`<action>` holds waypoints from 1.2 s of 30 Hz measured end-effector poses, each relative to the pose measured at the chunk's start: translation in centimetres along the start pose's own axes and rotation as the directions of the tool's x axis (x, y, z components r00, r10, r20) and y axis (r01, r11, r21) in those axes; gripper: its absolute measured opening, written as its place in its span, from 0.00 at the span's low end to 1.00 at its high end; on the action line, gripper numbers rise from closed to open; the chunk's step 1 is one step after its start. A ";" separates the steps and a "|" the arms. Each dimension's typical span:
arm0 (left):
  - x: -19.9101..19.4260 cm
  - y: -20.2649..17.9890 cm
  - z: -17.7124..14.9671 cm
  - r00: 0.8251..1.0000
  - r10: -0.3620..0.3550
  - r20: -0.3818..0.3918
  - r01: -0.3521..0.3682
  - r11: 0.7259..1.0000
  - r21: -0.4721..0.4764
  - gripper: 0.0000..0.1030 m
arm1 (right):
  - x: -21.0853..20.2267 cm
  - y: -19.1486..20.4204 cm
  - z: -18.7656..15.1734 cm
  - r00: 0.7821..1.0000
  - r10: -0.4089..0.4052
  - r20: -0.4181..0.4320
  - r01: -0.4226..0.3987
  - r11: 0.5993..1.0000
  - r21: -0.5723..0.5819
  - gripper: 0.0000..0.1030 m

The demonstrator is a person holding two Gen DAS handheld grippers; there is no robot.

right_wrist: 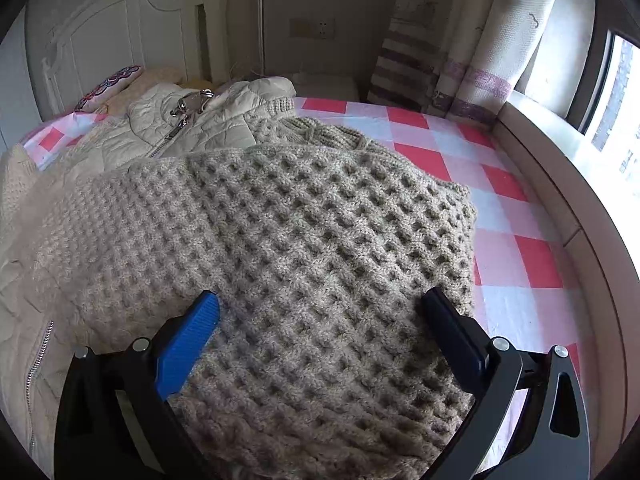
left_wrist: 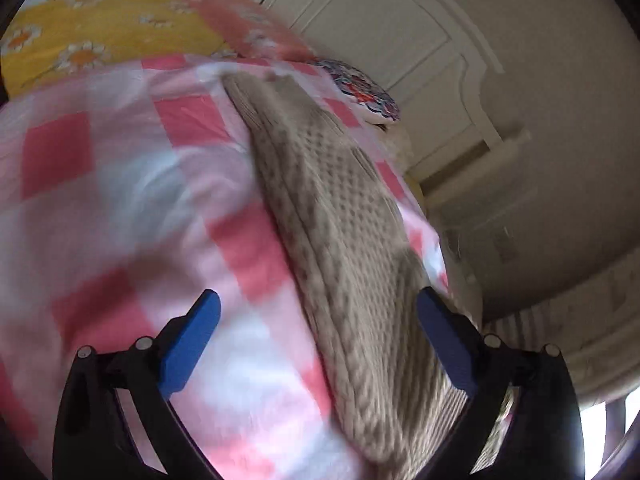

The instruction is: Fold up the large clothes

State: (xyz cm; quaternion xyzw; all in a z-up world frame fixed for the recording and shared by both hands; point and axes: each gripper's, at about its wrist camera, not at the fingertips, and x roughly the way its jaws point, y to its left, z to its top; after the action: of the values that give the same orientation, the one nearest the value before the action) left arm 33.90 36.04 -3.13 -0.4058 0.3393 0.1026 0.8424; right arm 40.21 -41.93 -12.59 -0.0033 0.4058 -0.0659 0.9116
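A beige waffle-knit sweater lies folded on the pink and white checked bedsheet. My right gripper is open just above its near part, holding nothing. In the left wrist view, which is blurred, the sweater runs as a long strip away from me. My left gripper is open over its near end and the checked sheet, with nothing between the blue pads.
A cream quilted jacket with a zipper lies beyond the sweater to the left. A patterned cushion sits by the white headboard. Curtains and a window ledge run along the right. A yellow flowered blanket lies at the far left.
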 end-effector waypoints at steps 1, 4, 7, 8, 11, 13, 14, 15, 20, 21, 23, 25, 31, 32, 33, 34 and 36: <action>1.1 0.6 1.1 1.000 0.006 -0.026 -0.007 1.000 -0.030 0.87 | 0.1 -0.2 0.2 1.000 0.009 -0.001 -0.009 1.000 0.006 0.95; 3.2 1.9 2.9 0.999 -0.031 -0.022 0.028 0.993 -0.115 0.85 | -0.1 -0.2 -1.3 1.000 0.019 -0.002 -0.019 1.000 0.016 0.96; 3.9 1.6 2.9 0.999 -0.035 0.031 0.038 0.991 -0.128 0.85 | -0.1 -0.3 -1.3 1.000 0.012 -0.002 -0.012 1.000 0.011 0.96; 4.0 1.2 2.5 0.998 -0.037 0.050 0.043 0.991 -0.125 0.72 | -0.1 -0.4 -1.3 1.000 0.013 -0.002 -0.013 1.000 0.012 0.96; 4.4 0.0 1.5 0.997 -0.052 0.050 0.058 0.989 -0.139 0.14 | -0.1 -0.3 -1.3 1.000 0.019 -0.002 -0.019 1.000 0.016 0.96; 1.6 -2.2 -0.1 0.983 -0.065 0.170 0.083 0.991 -0.102 0.11 | -0.2 -0.4 -1.2 1.000 0.026 0.005 -0.026 0.999 0.024 0.96; 0.6 -3.8 -1.0 0.976 -0.083 0.203 0.096 0.994 -0.055 0.11 | -0.3 -0.5 -1.3 0.999 0.034 0.012 -0.035 0.999 0.032 0.95; -0.6 -6.2 -2.1 0.970 -0.105 0.221 0.104 0.994 0.014 0.11 | -0.4 -0.8 -1.4 0.999 0.046 0.020 -0.047 0.998 0.044 0.95; -6.4 -19.5 -12.1 0.925 -0.336 0.178 0.227 0.864 0.450 0.11 | -3.0 -3.6 -2.3 0.979 0.069 0.190 -0.110 0.971 0.212 0.95; -7.2 -21.9 -15.1 0.915 -0.379 0.138 0.249 0.800 0.546 0.11 | -3.5 -4.3 -2.6 0.971 0.072 0.228 -0.130 0.959 0.250 0.95; -7.7 -25.4 -20.8 0.906 -0.418 0.057 0.273 0.683 0.678 0.14 | -4.4 -6.4 -3.6 0.954 0.051 0.295 -0.160 0.921 0.356 0.95; -7.0 -28.4 -27.9 0.914 -0.402 -0.052 0.283 0.543 0.791 0.20 | -4.6 -7.9 -4.5 0.947 0.046 0.319 -0.190 0.879 0.437 0.95; 0.4 -28.8 -46.2 0.986 -0.057 -0.154 0.160 0.138 0.977 0.74 | -3.9 -10.1 -5.7 0.948 0.073 0.308 -0.239 0.804 0.545 0.95; 0.7 -27.9 -47.9 0.993 -0.030 -0.115 0.117 0.076 0.990 0.75 | -3.9 -10.0 -5.7 0.949 0.077 0.307 -0.241 0.802 0.546 0.95; 0.3 -27.4 -48.9 0.997 -0.040 -0.066 0.067 0.019 0.998 0.76 | -3.8 -10.0 -5.6 0.949 0.080 0.306 -0.243 0.804 0.543 0.95; -0.1 -27.4 -48.5 0.996 -0.056 -0.063 0.063 0.010 0.998 0.78 | -3.6 -10.0 -5.4 0.949 0.088 0.303 -0.246 0.807 0.537 0.95; -1.9 -26.9 -47.1 0.995 -0.077 -0.064 0.066 0.019 0.998 0.87 | -3.6 -9.8 -5.2 0.949 0.094 0.300 -0.248 0.812 0.529 0.95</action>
State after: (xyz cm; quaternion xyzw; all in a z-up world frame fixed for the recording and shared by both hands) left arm 21.52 -16.66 -6.08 0.2822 0.2901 -0.2042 0.8913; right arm 32.80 -50.97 -12.81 0.2922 0.2440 -0.0978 0.9195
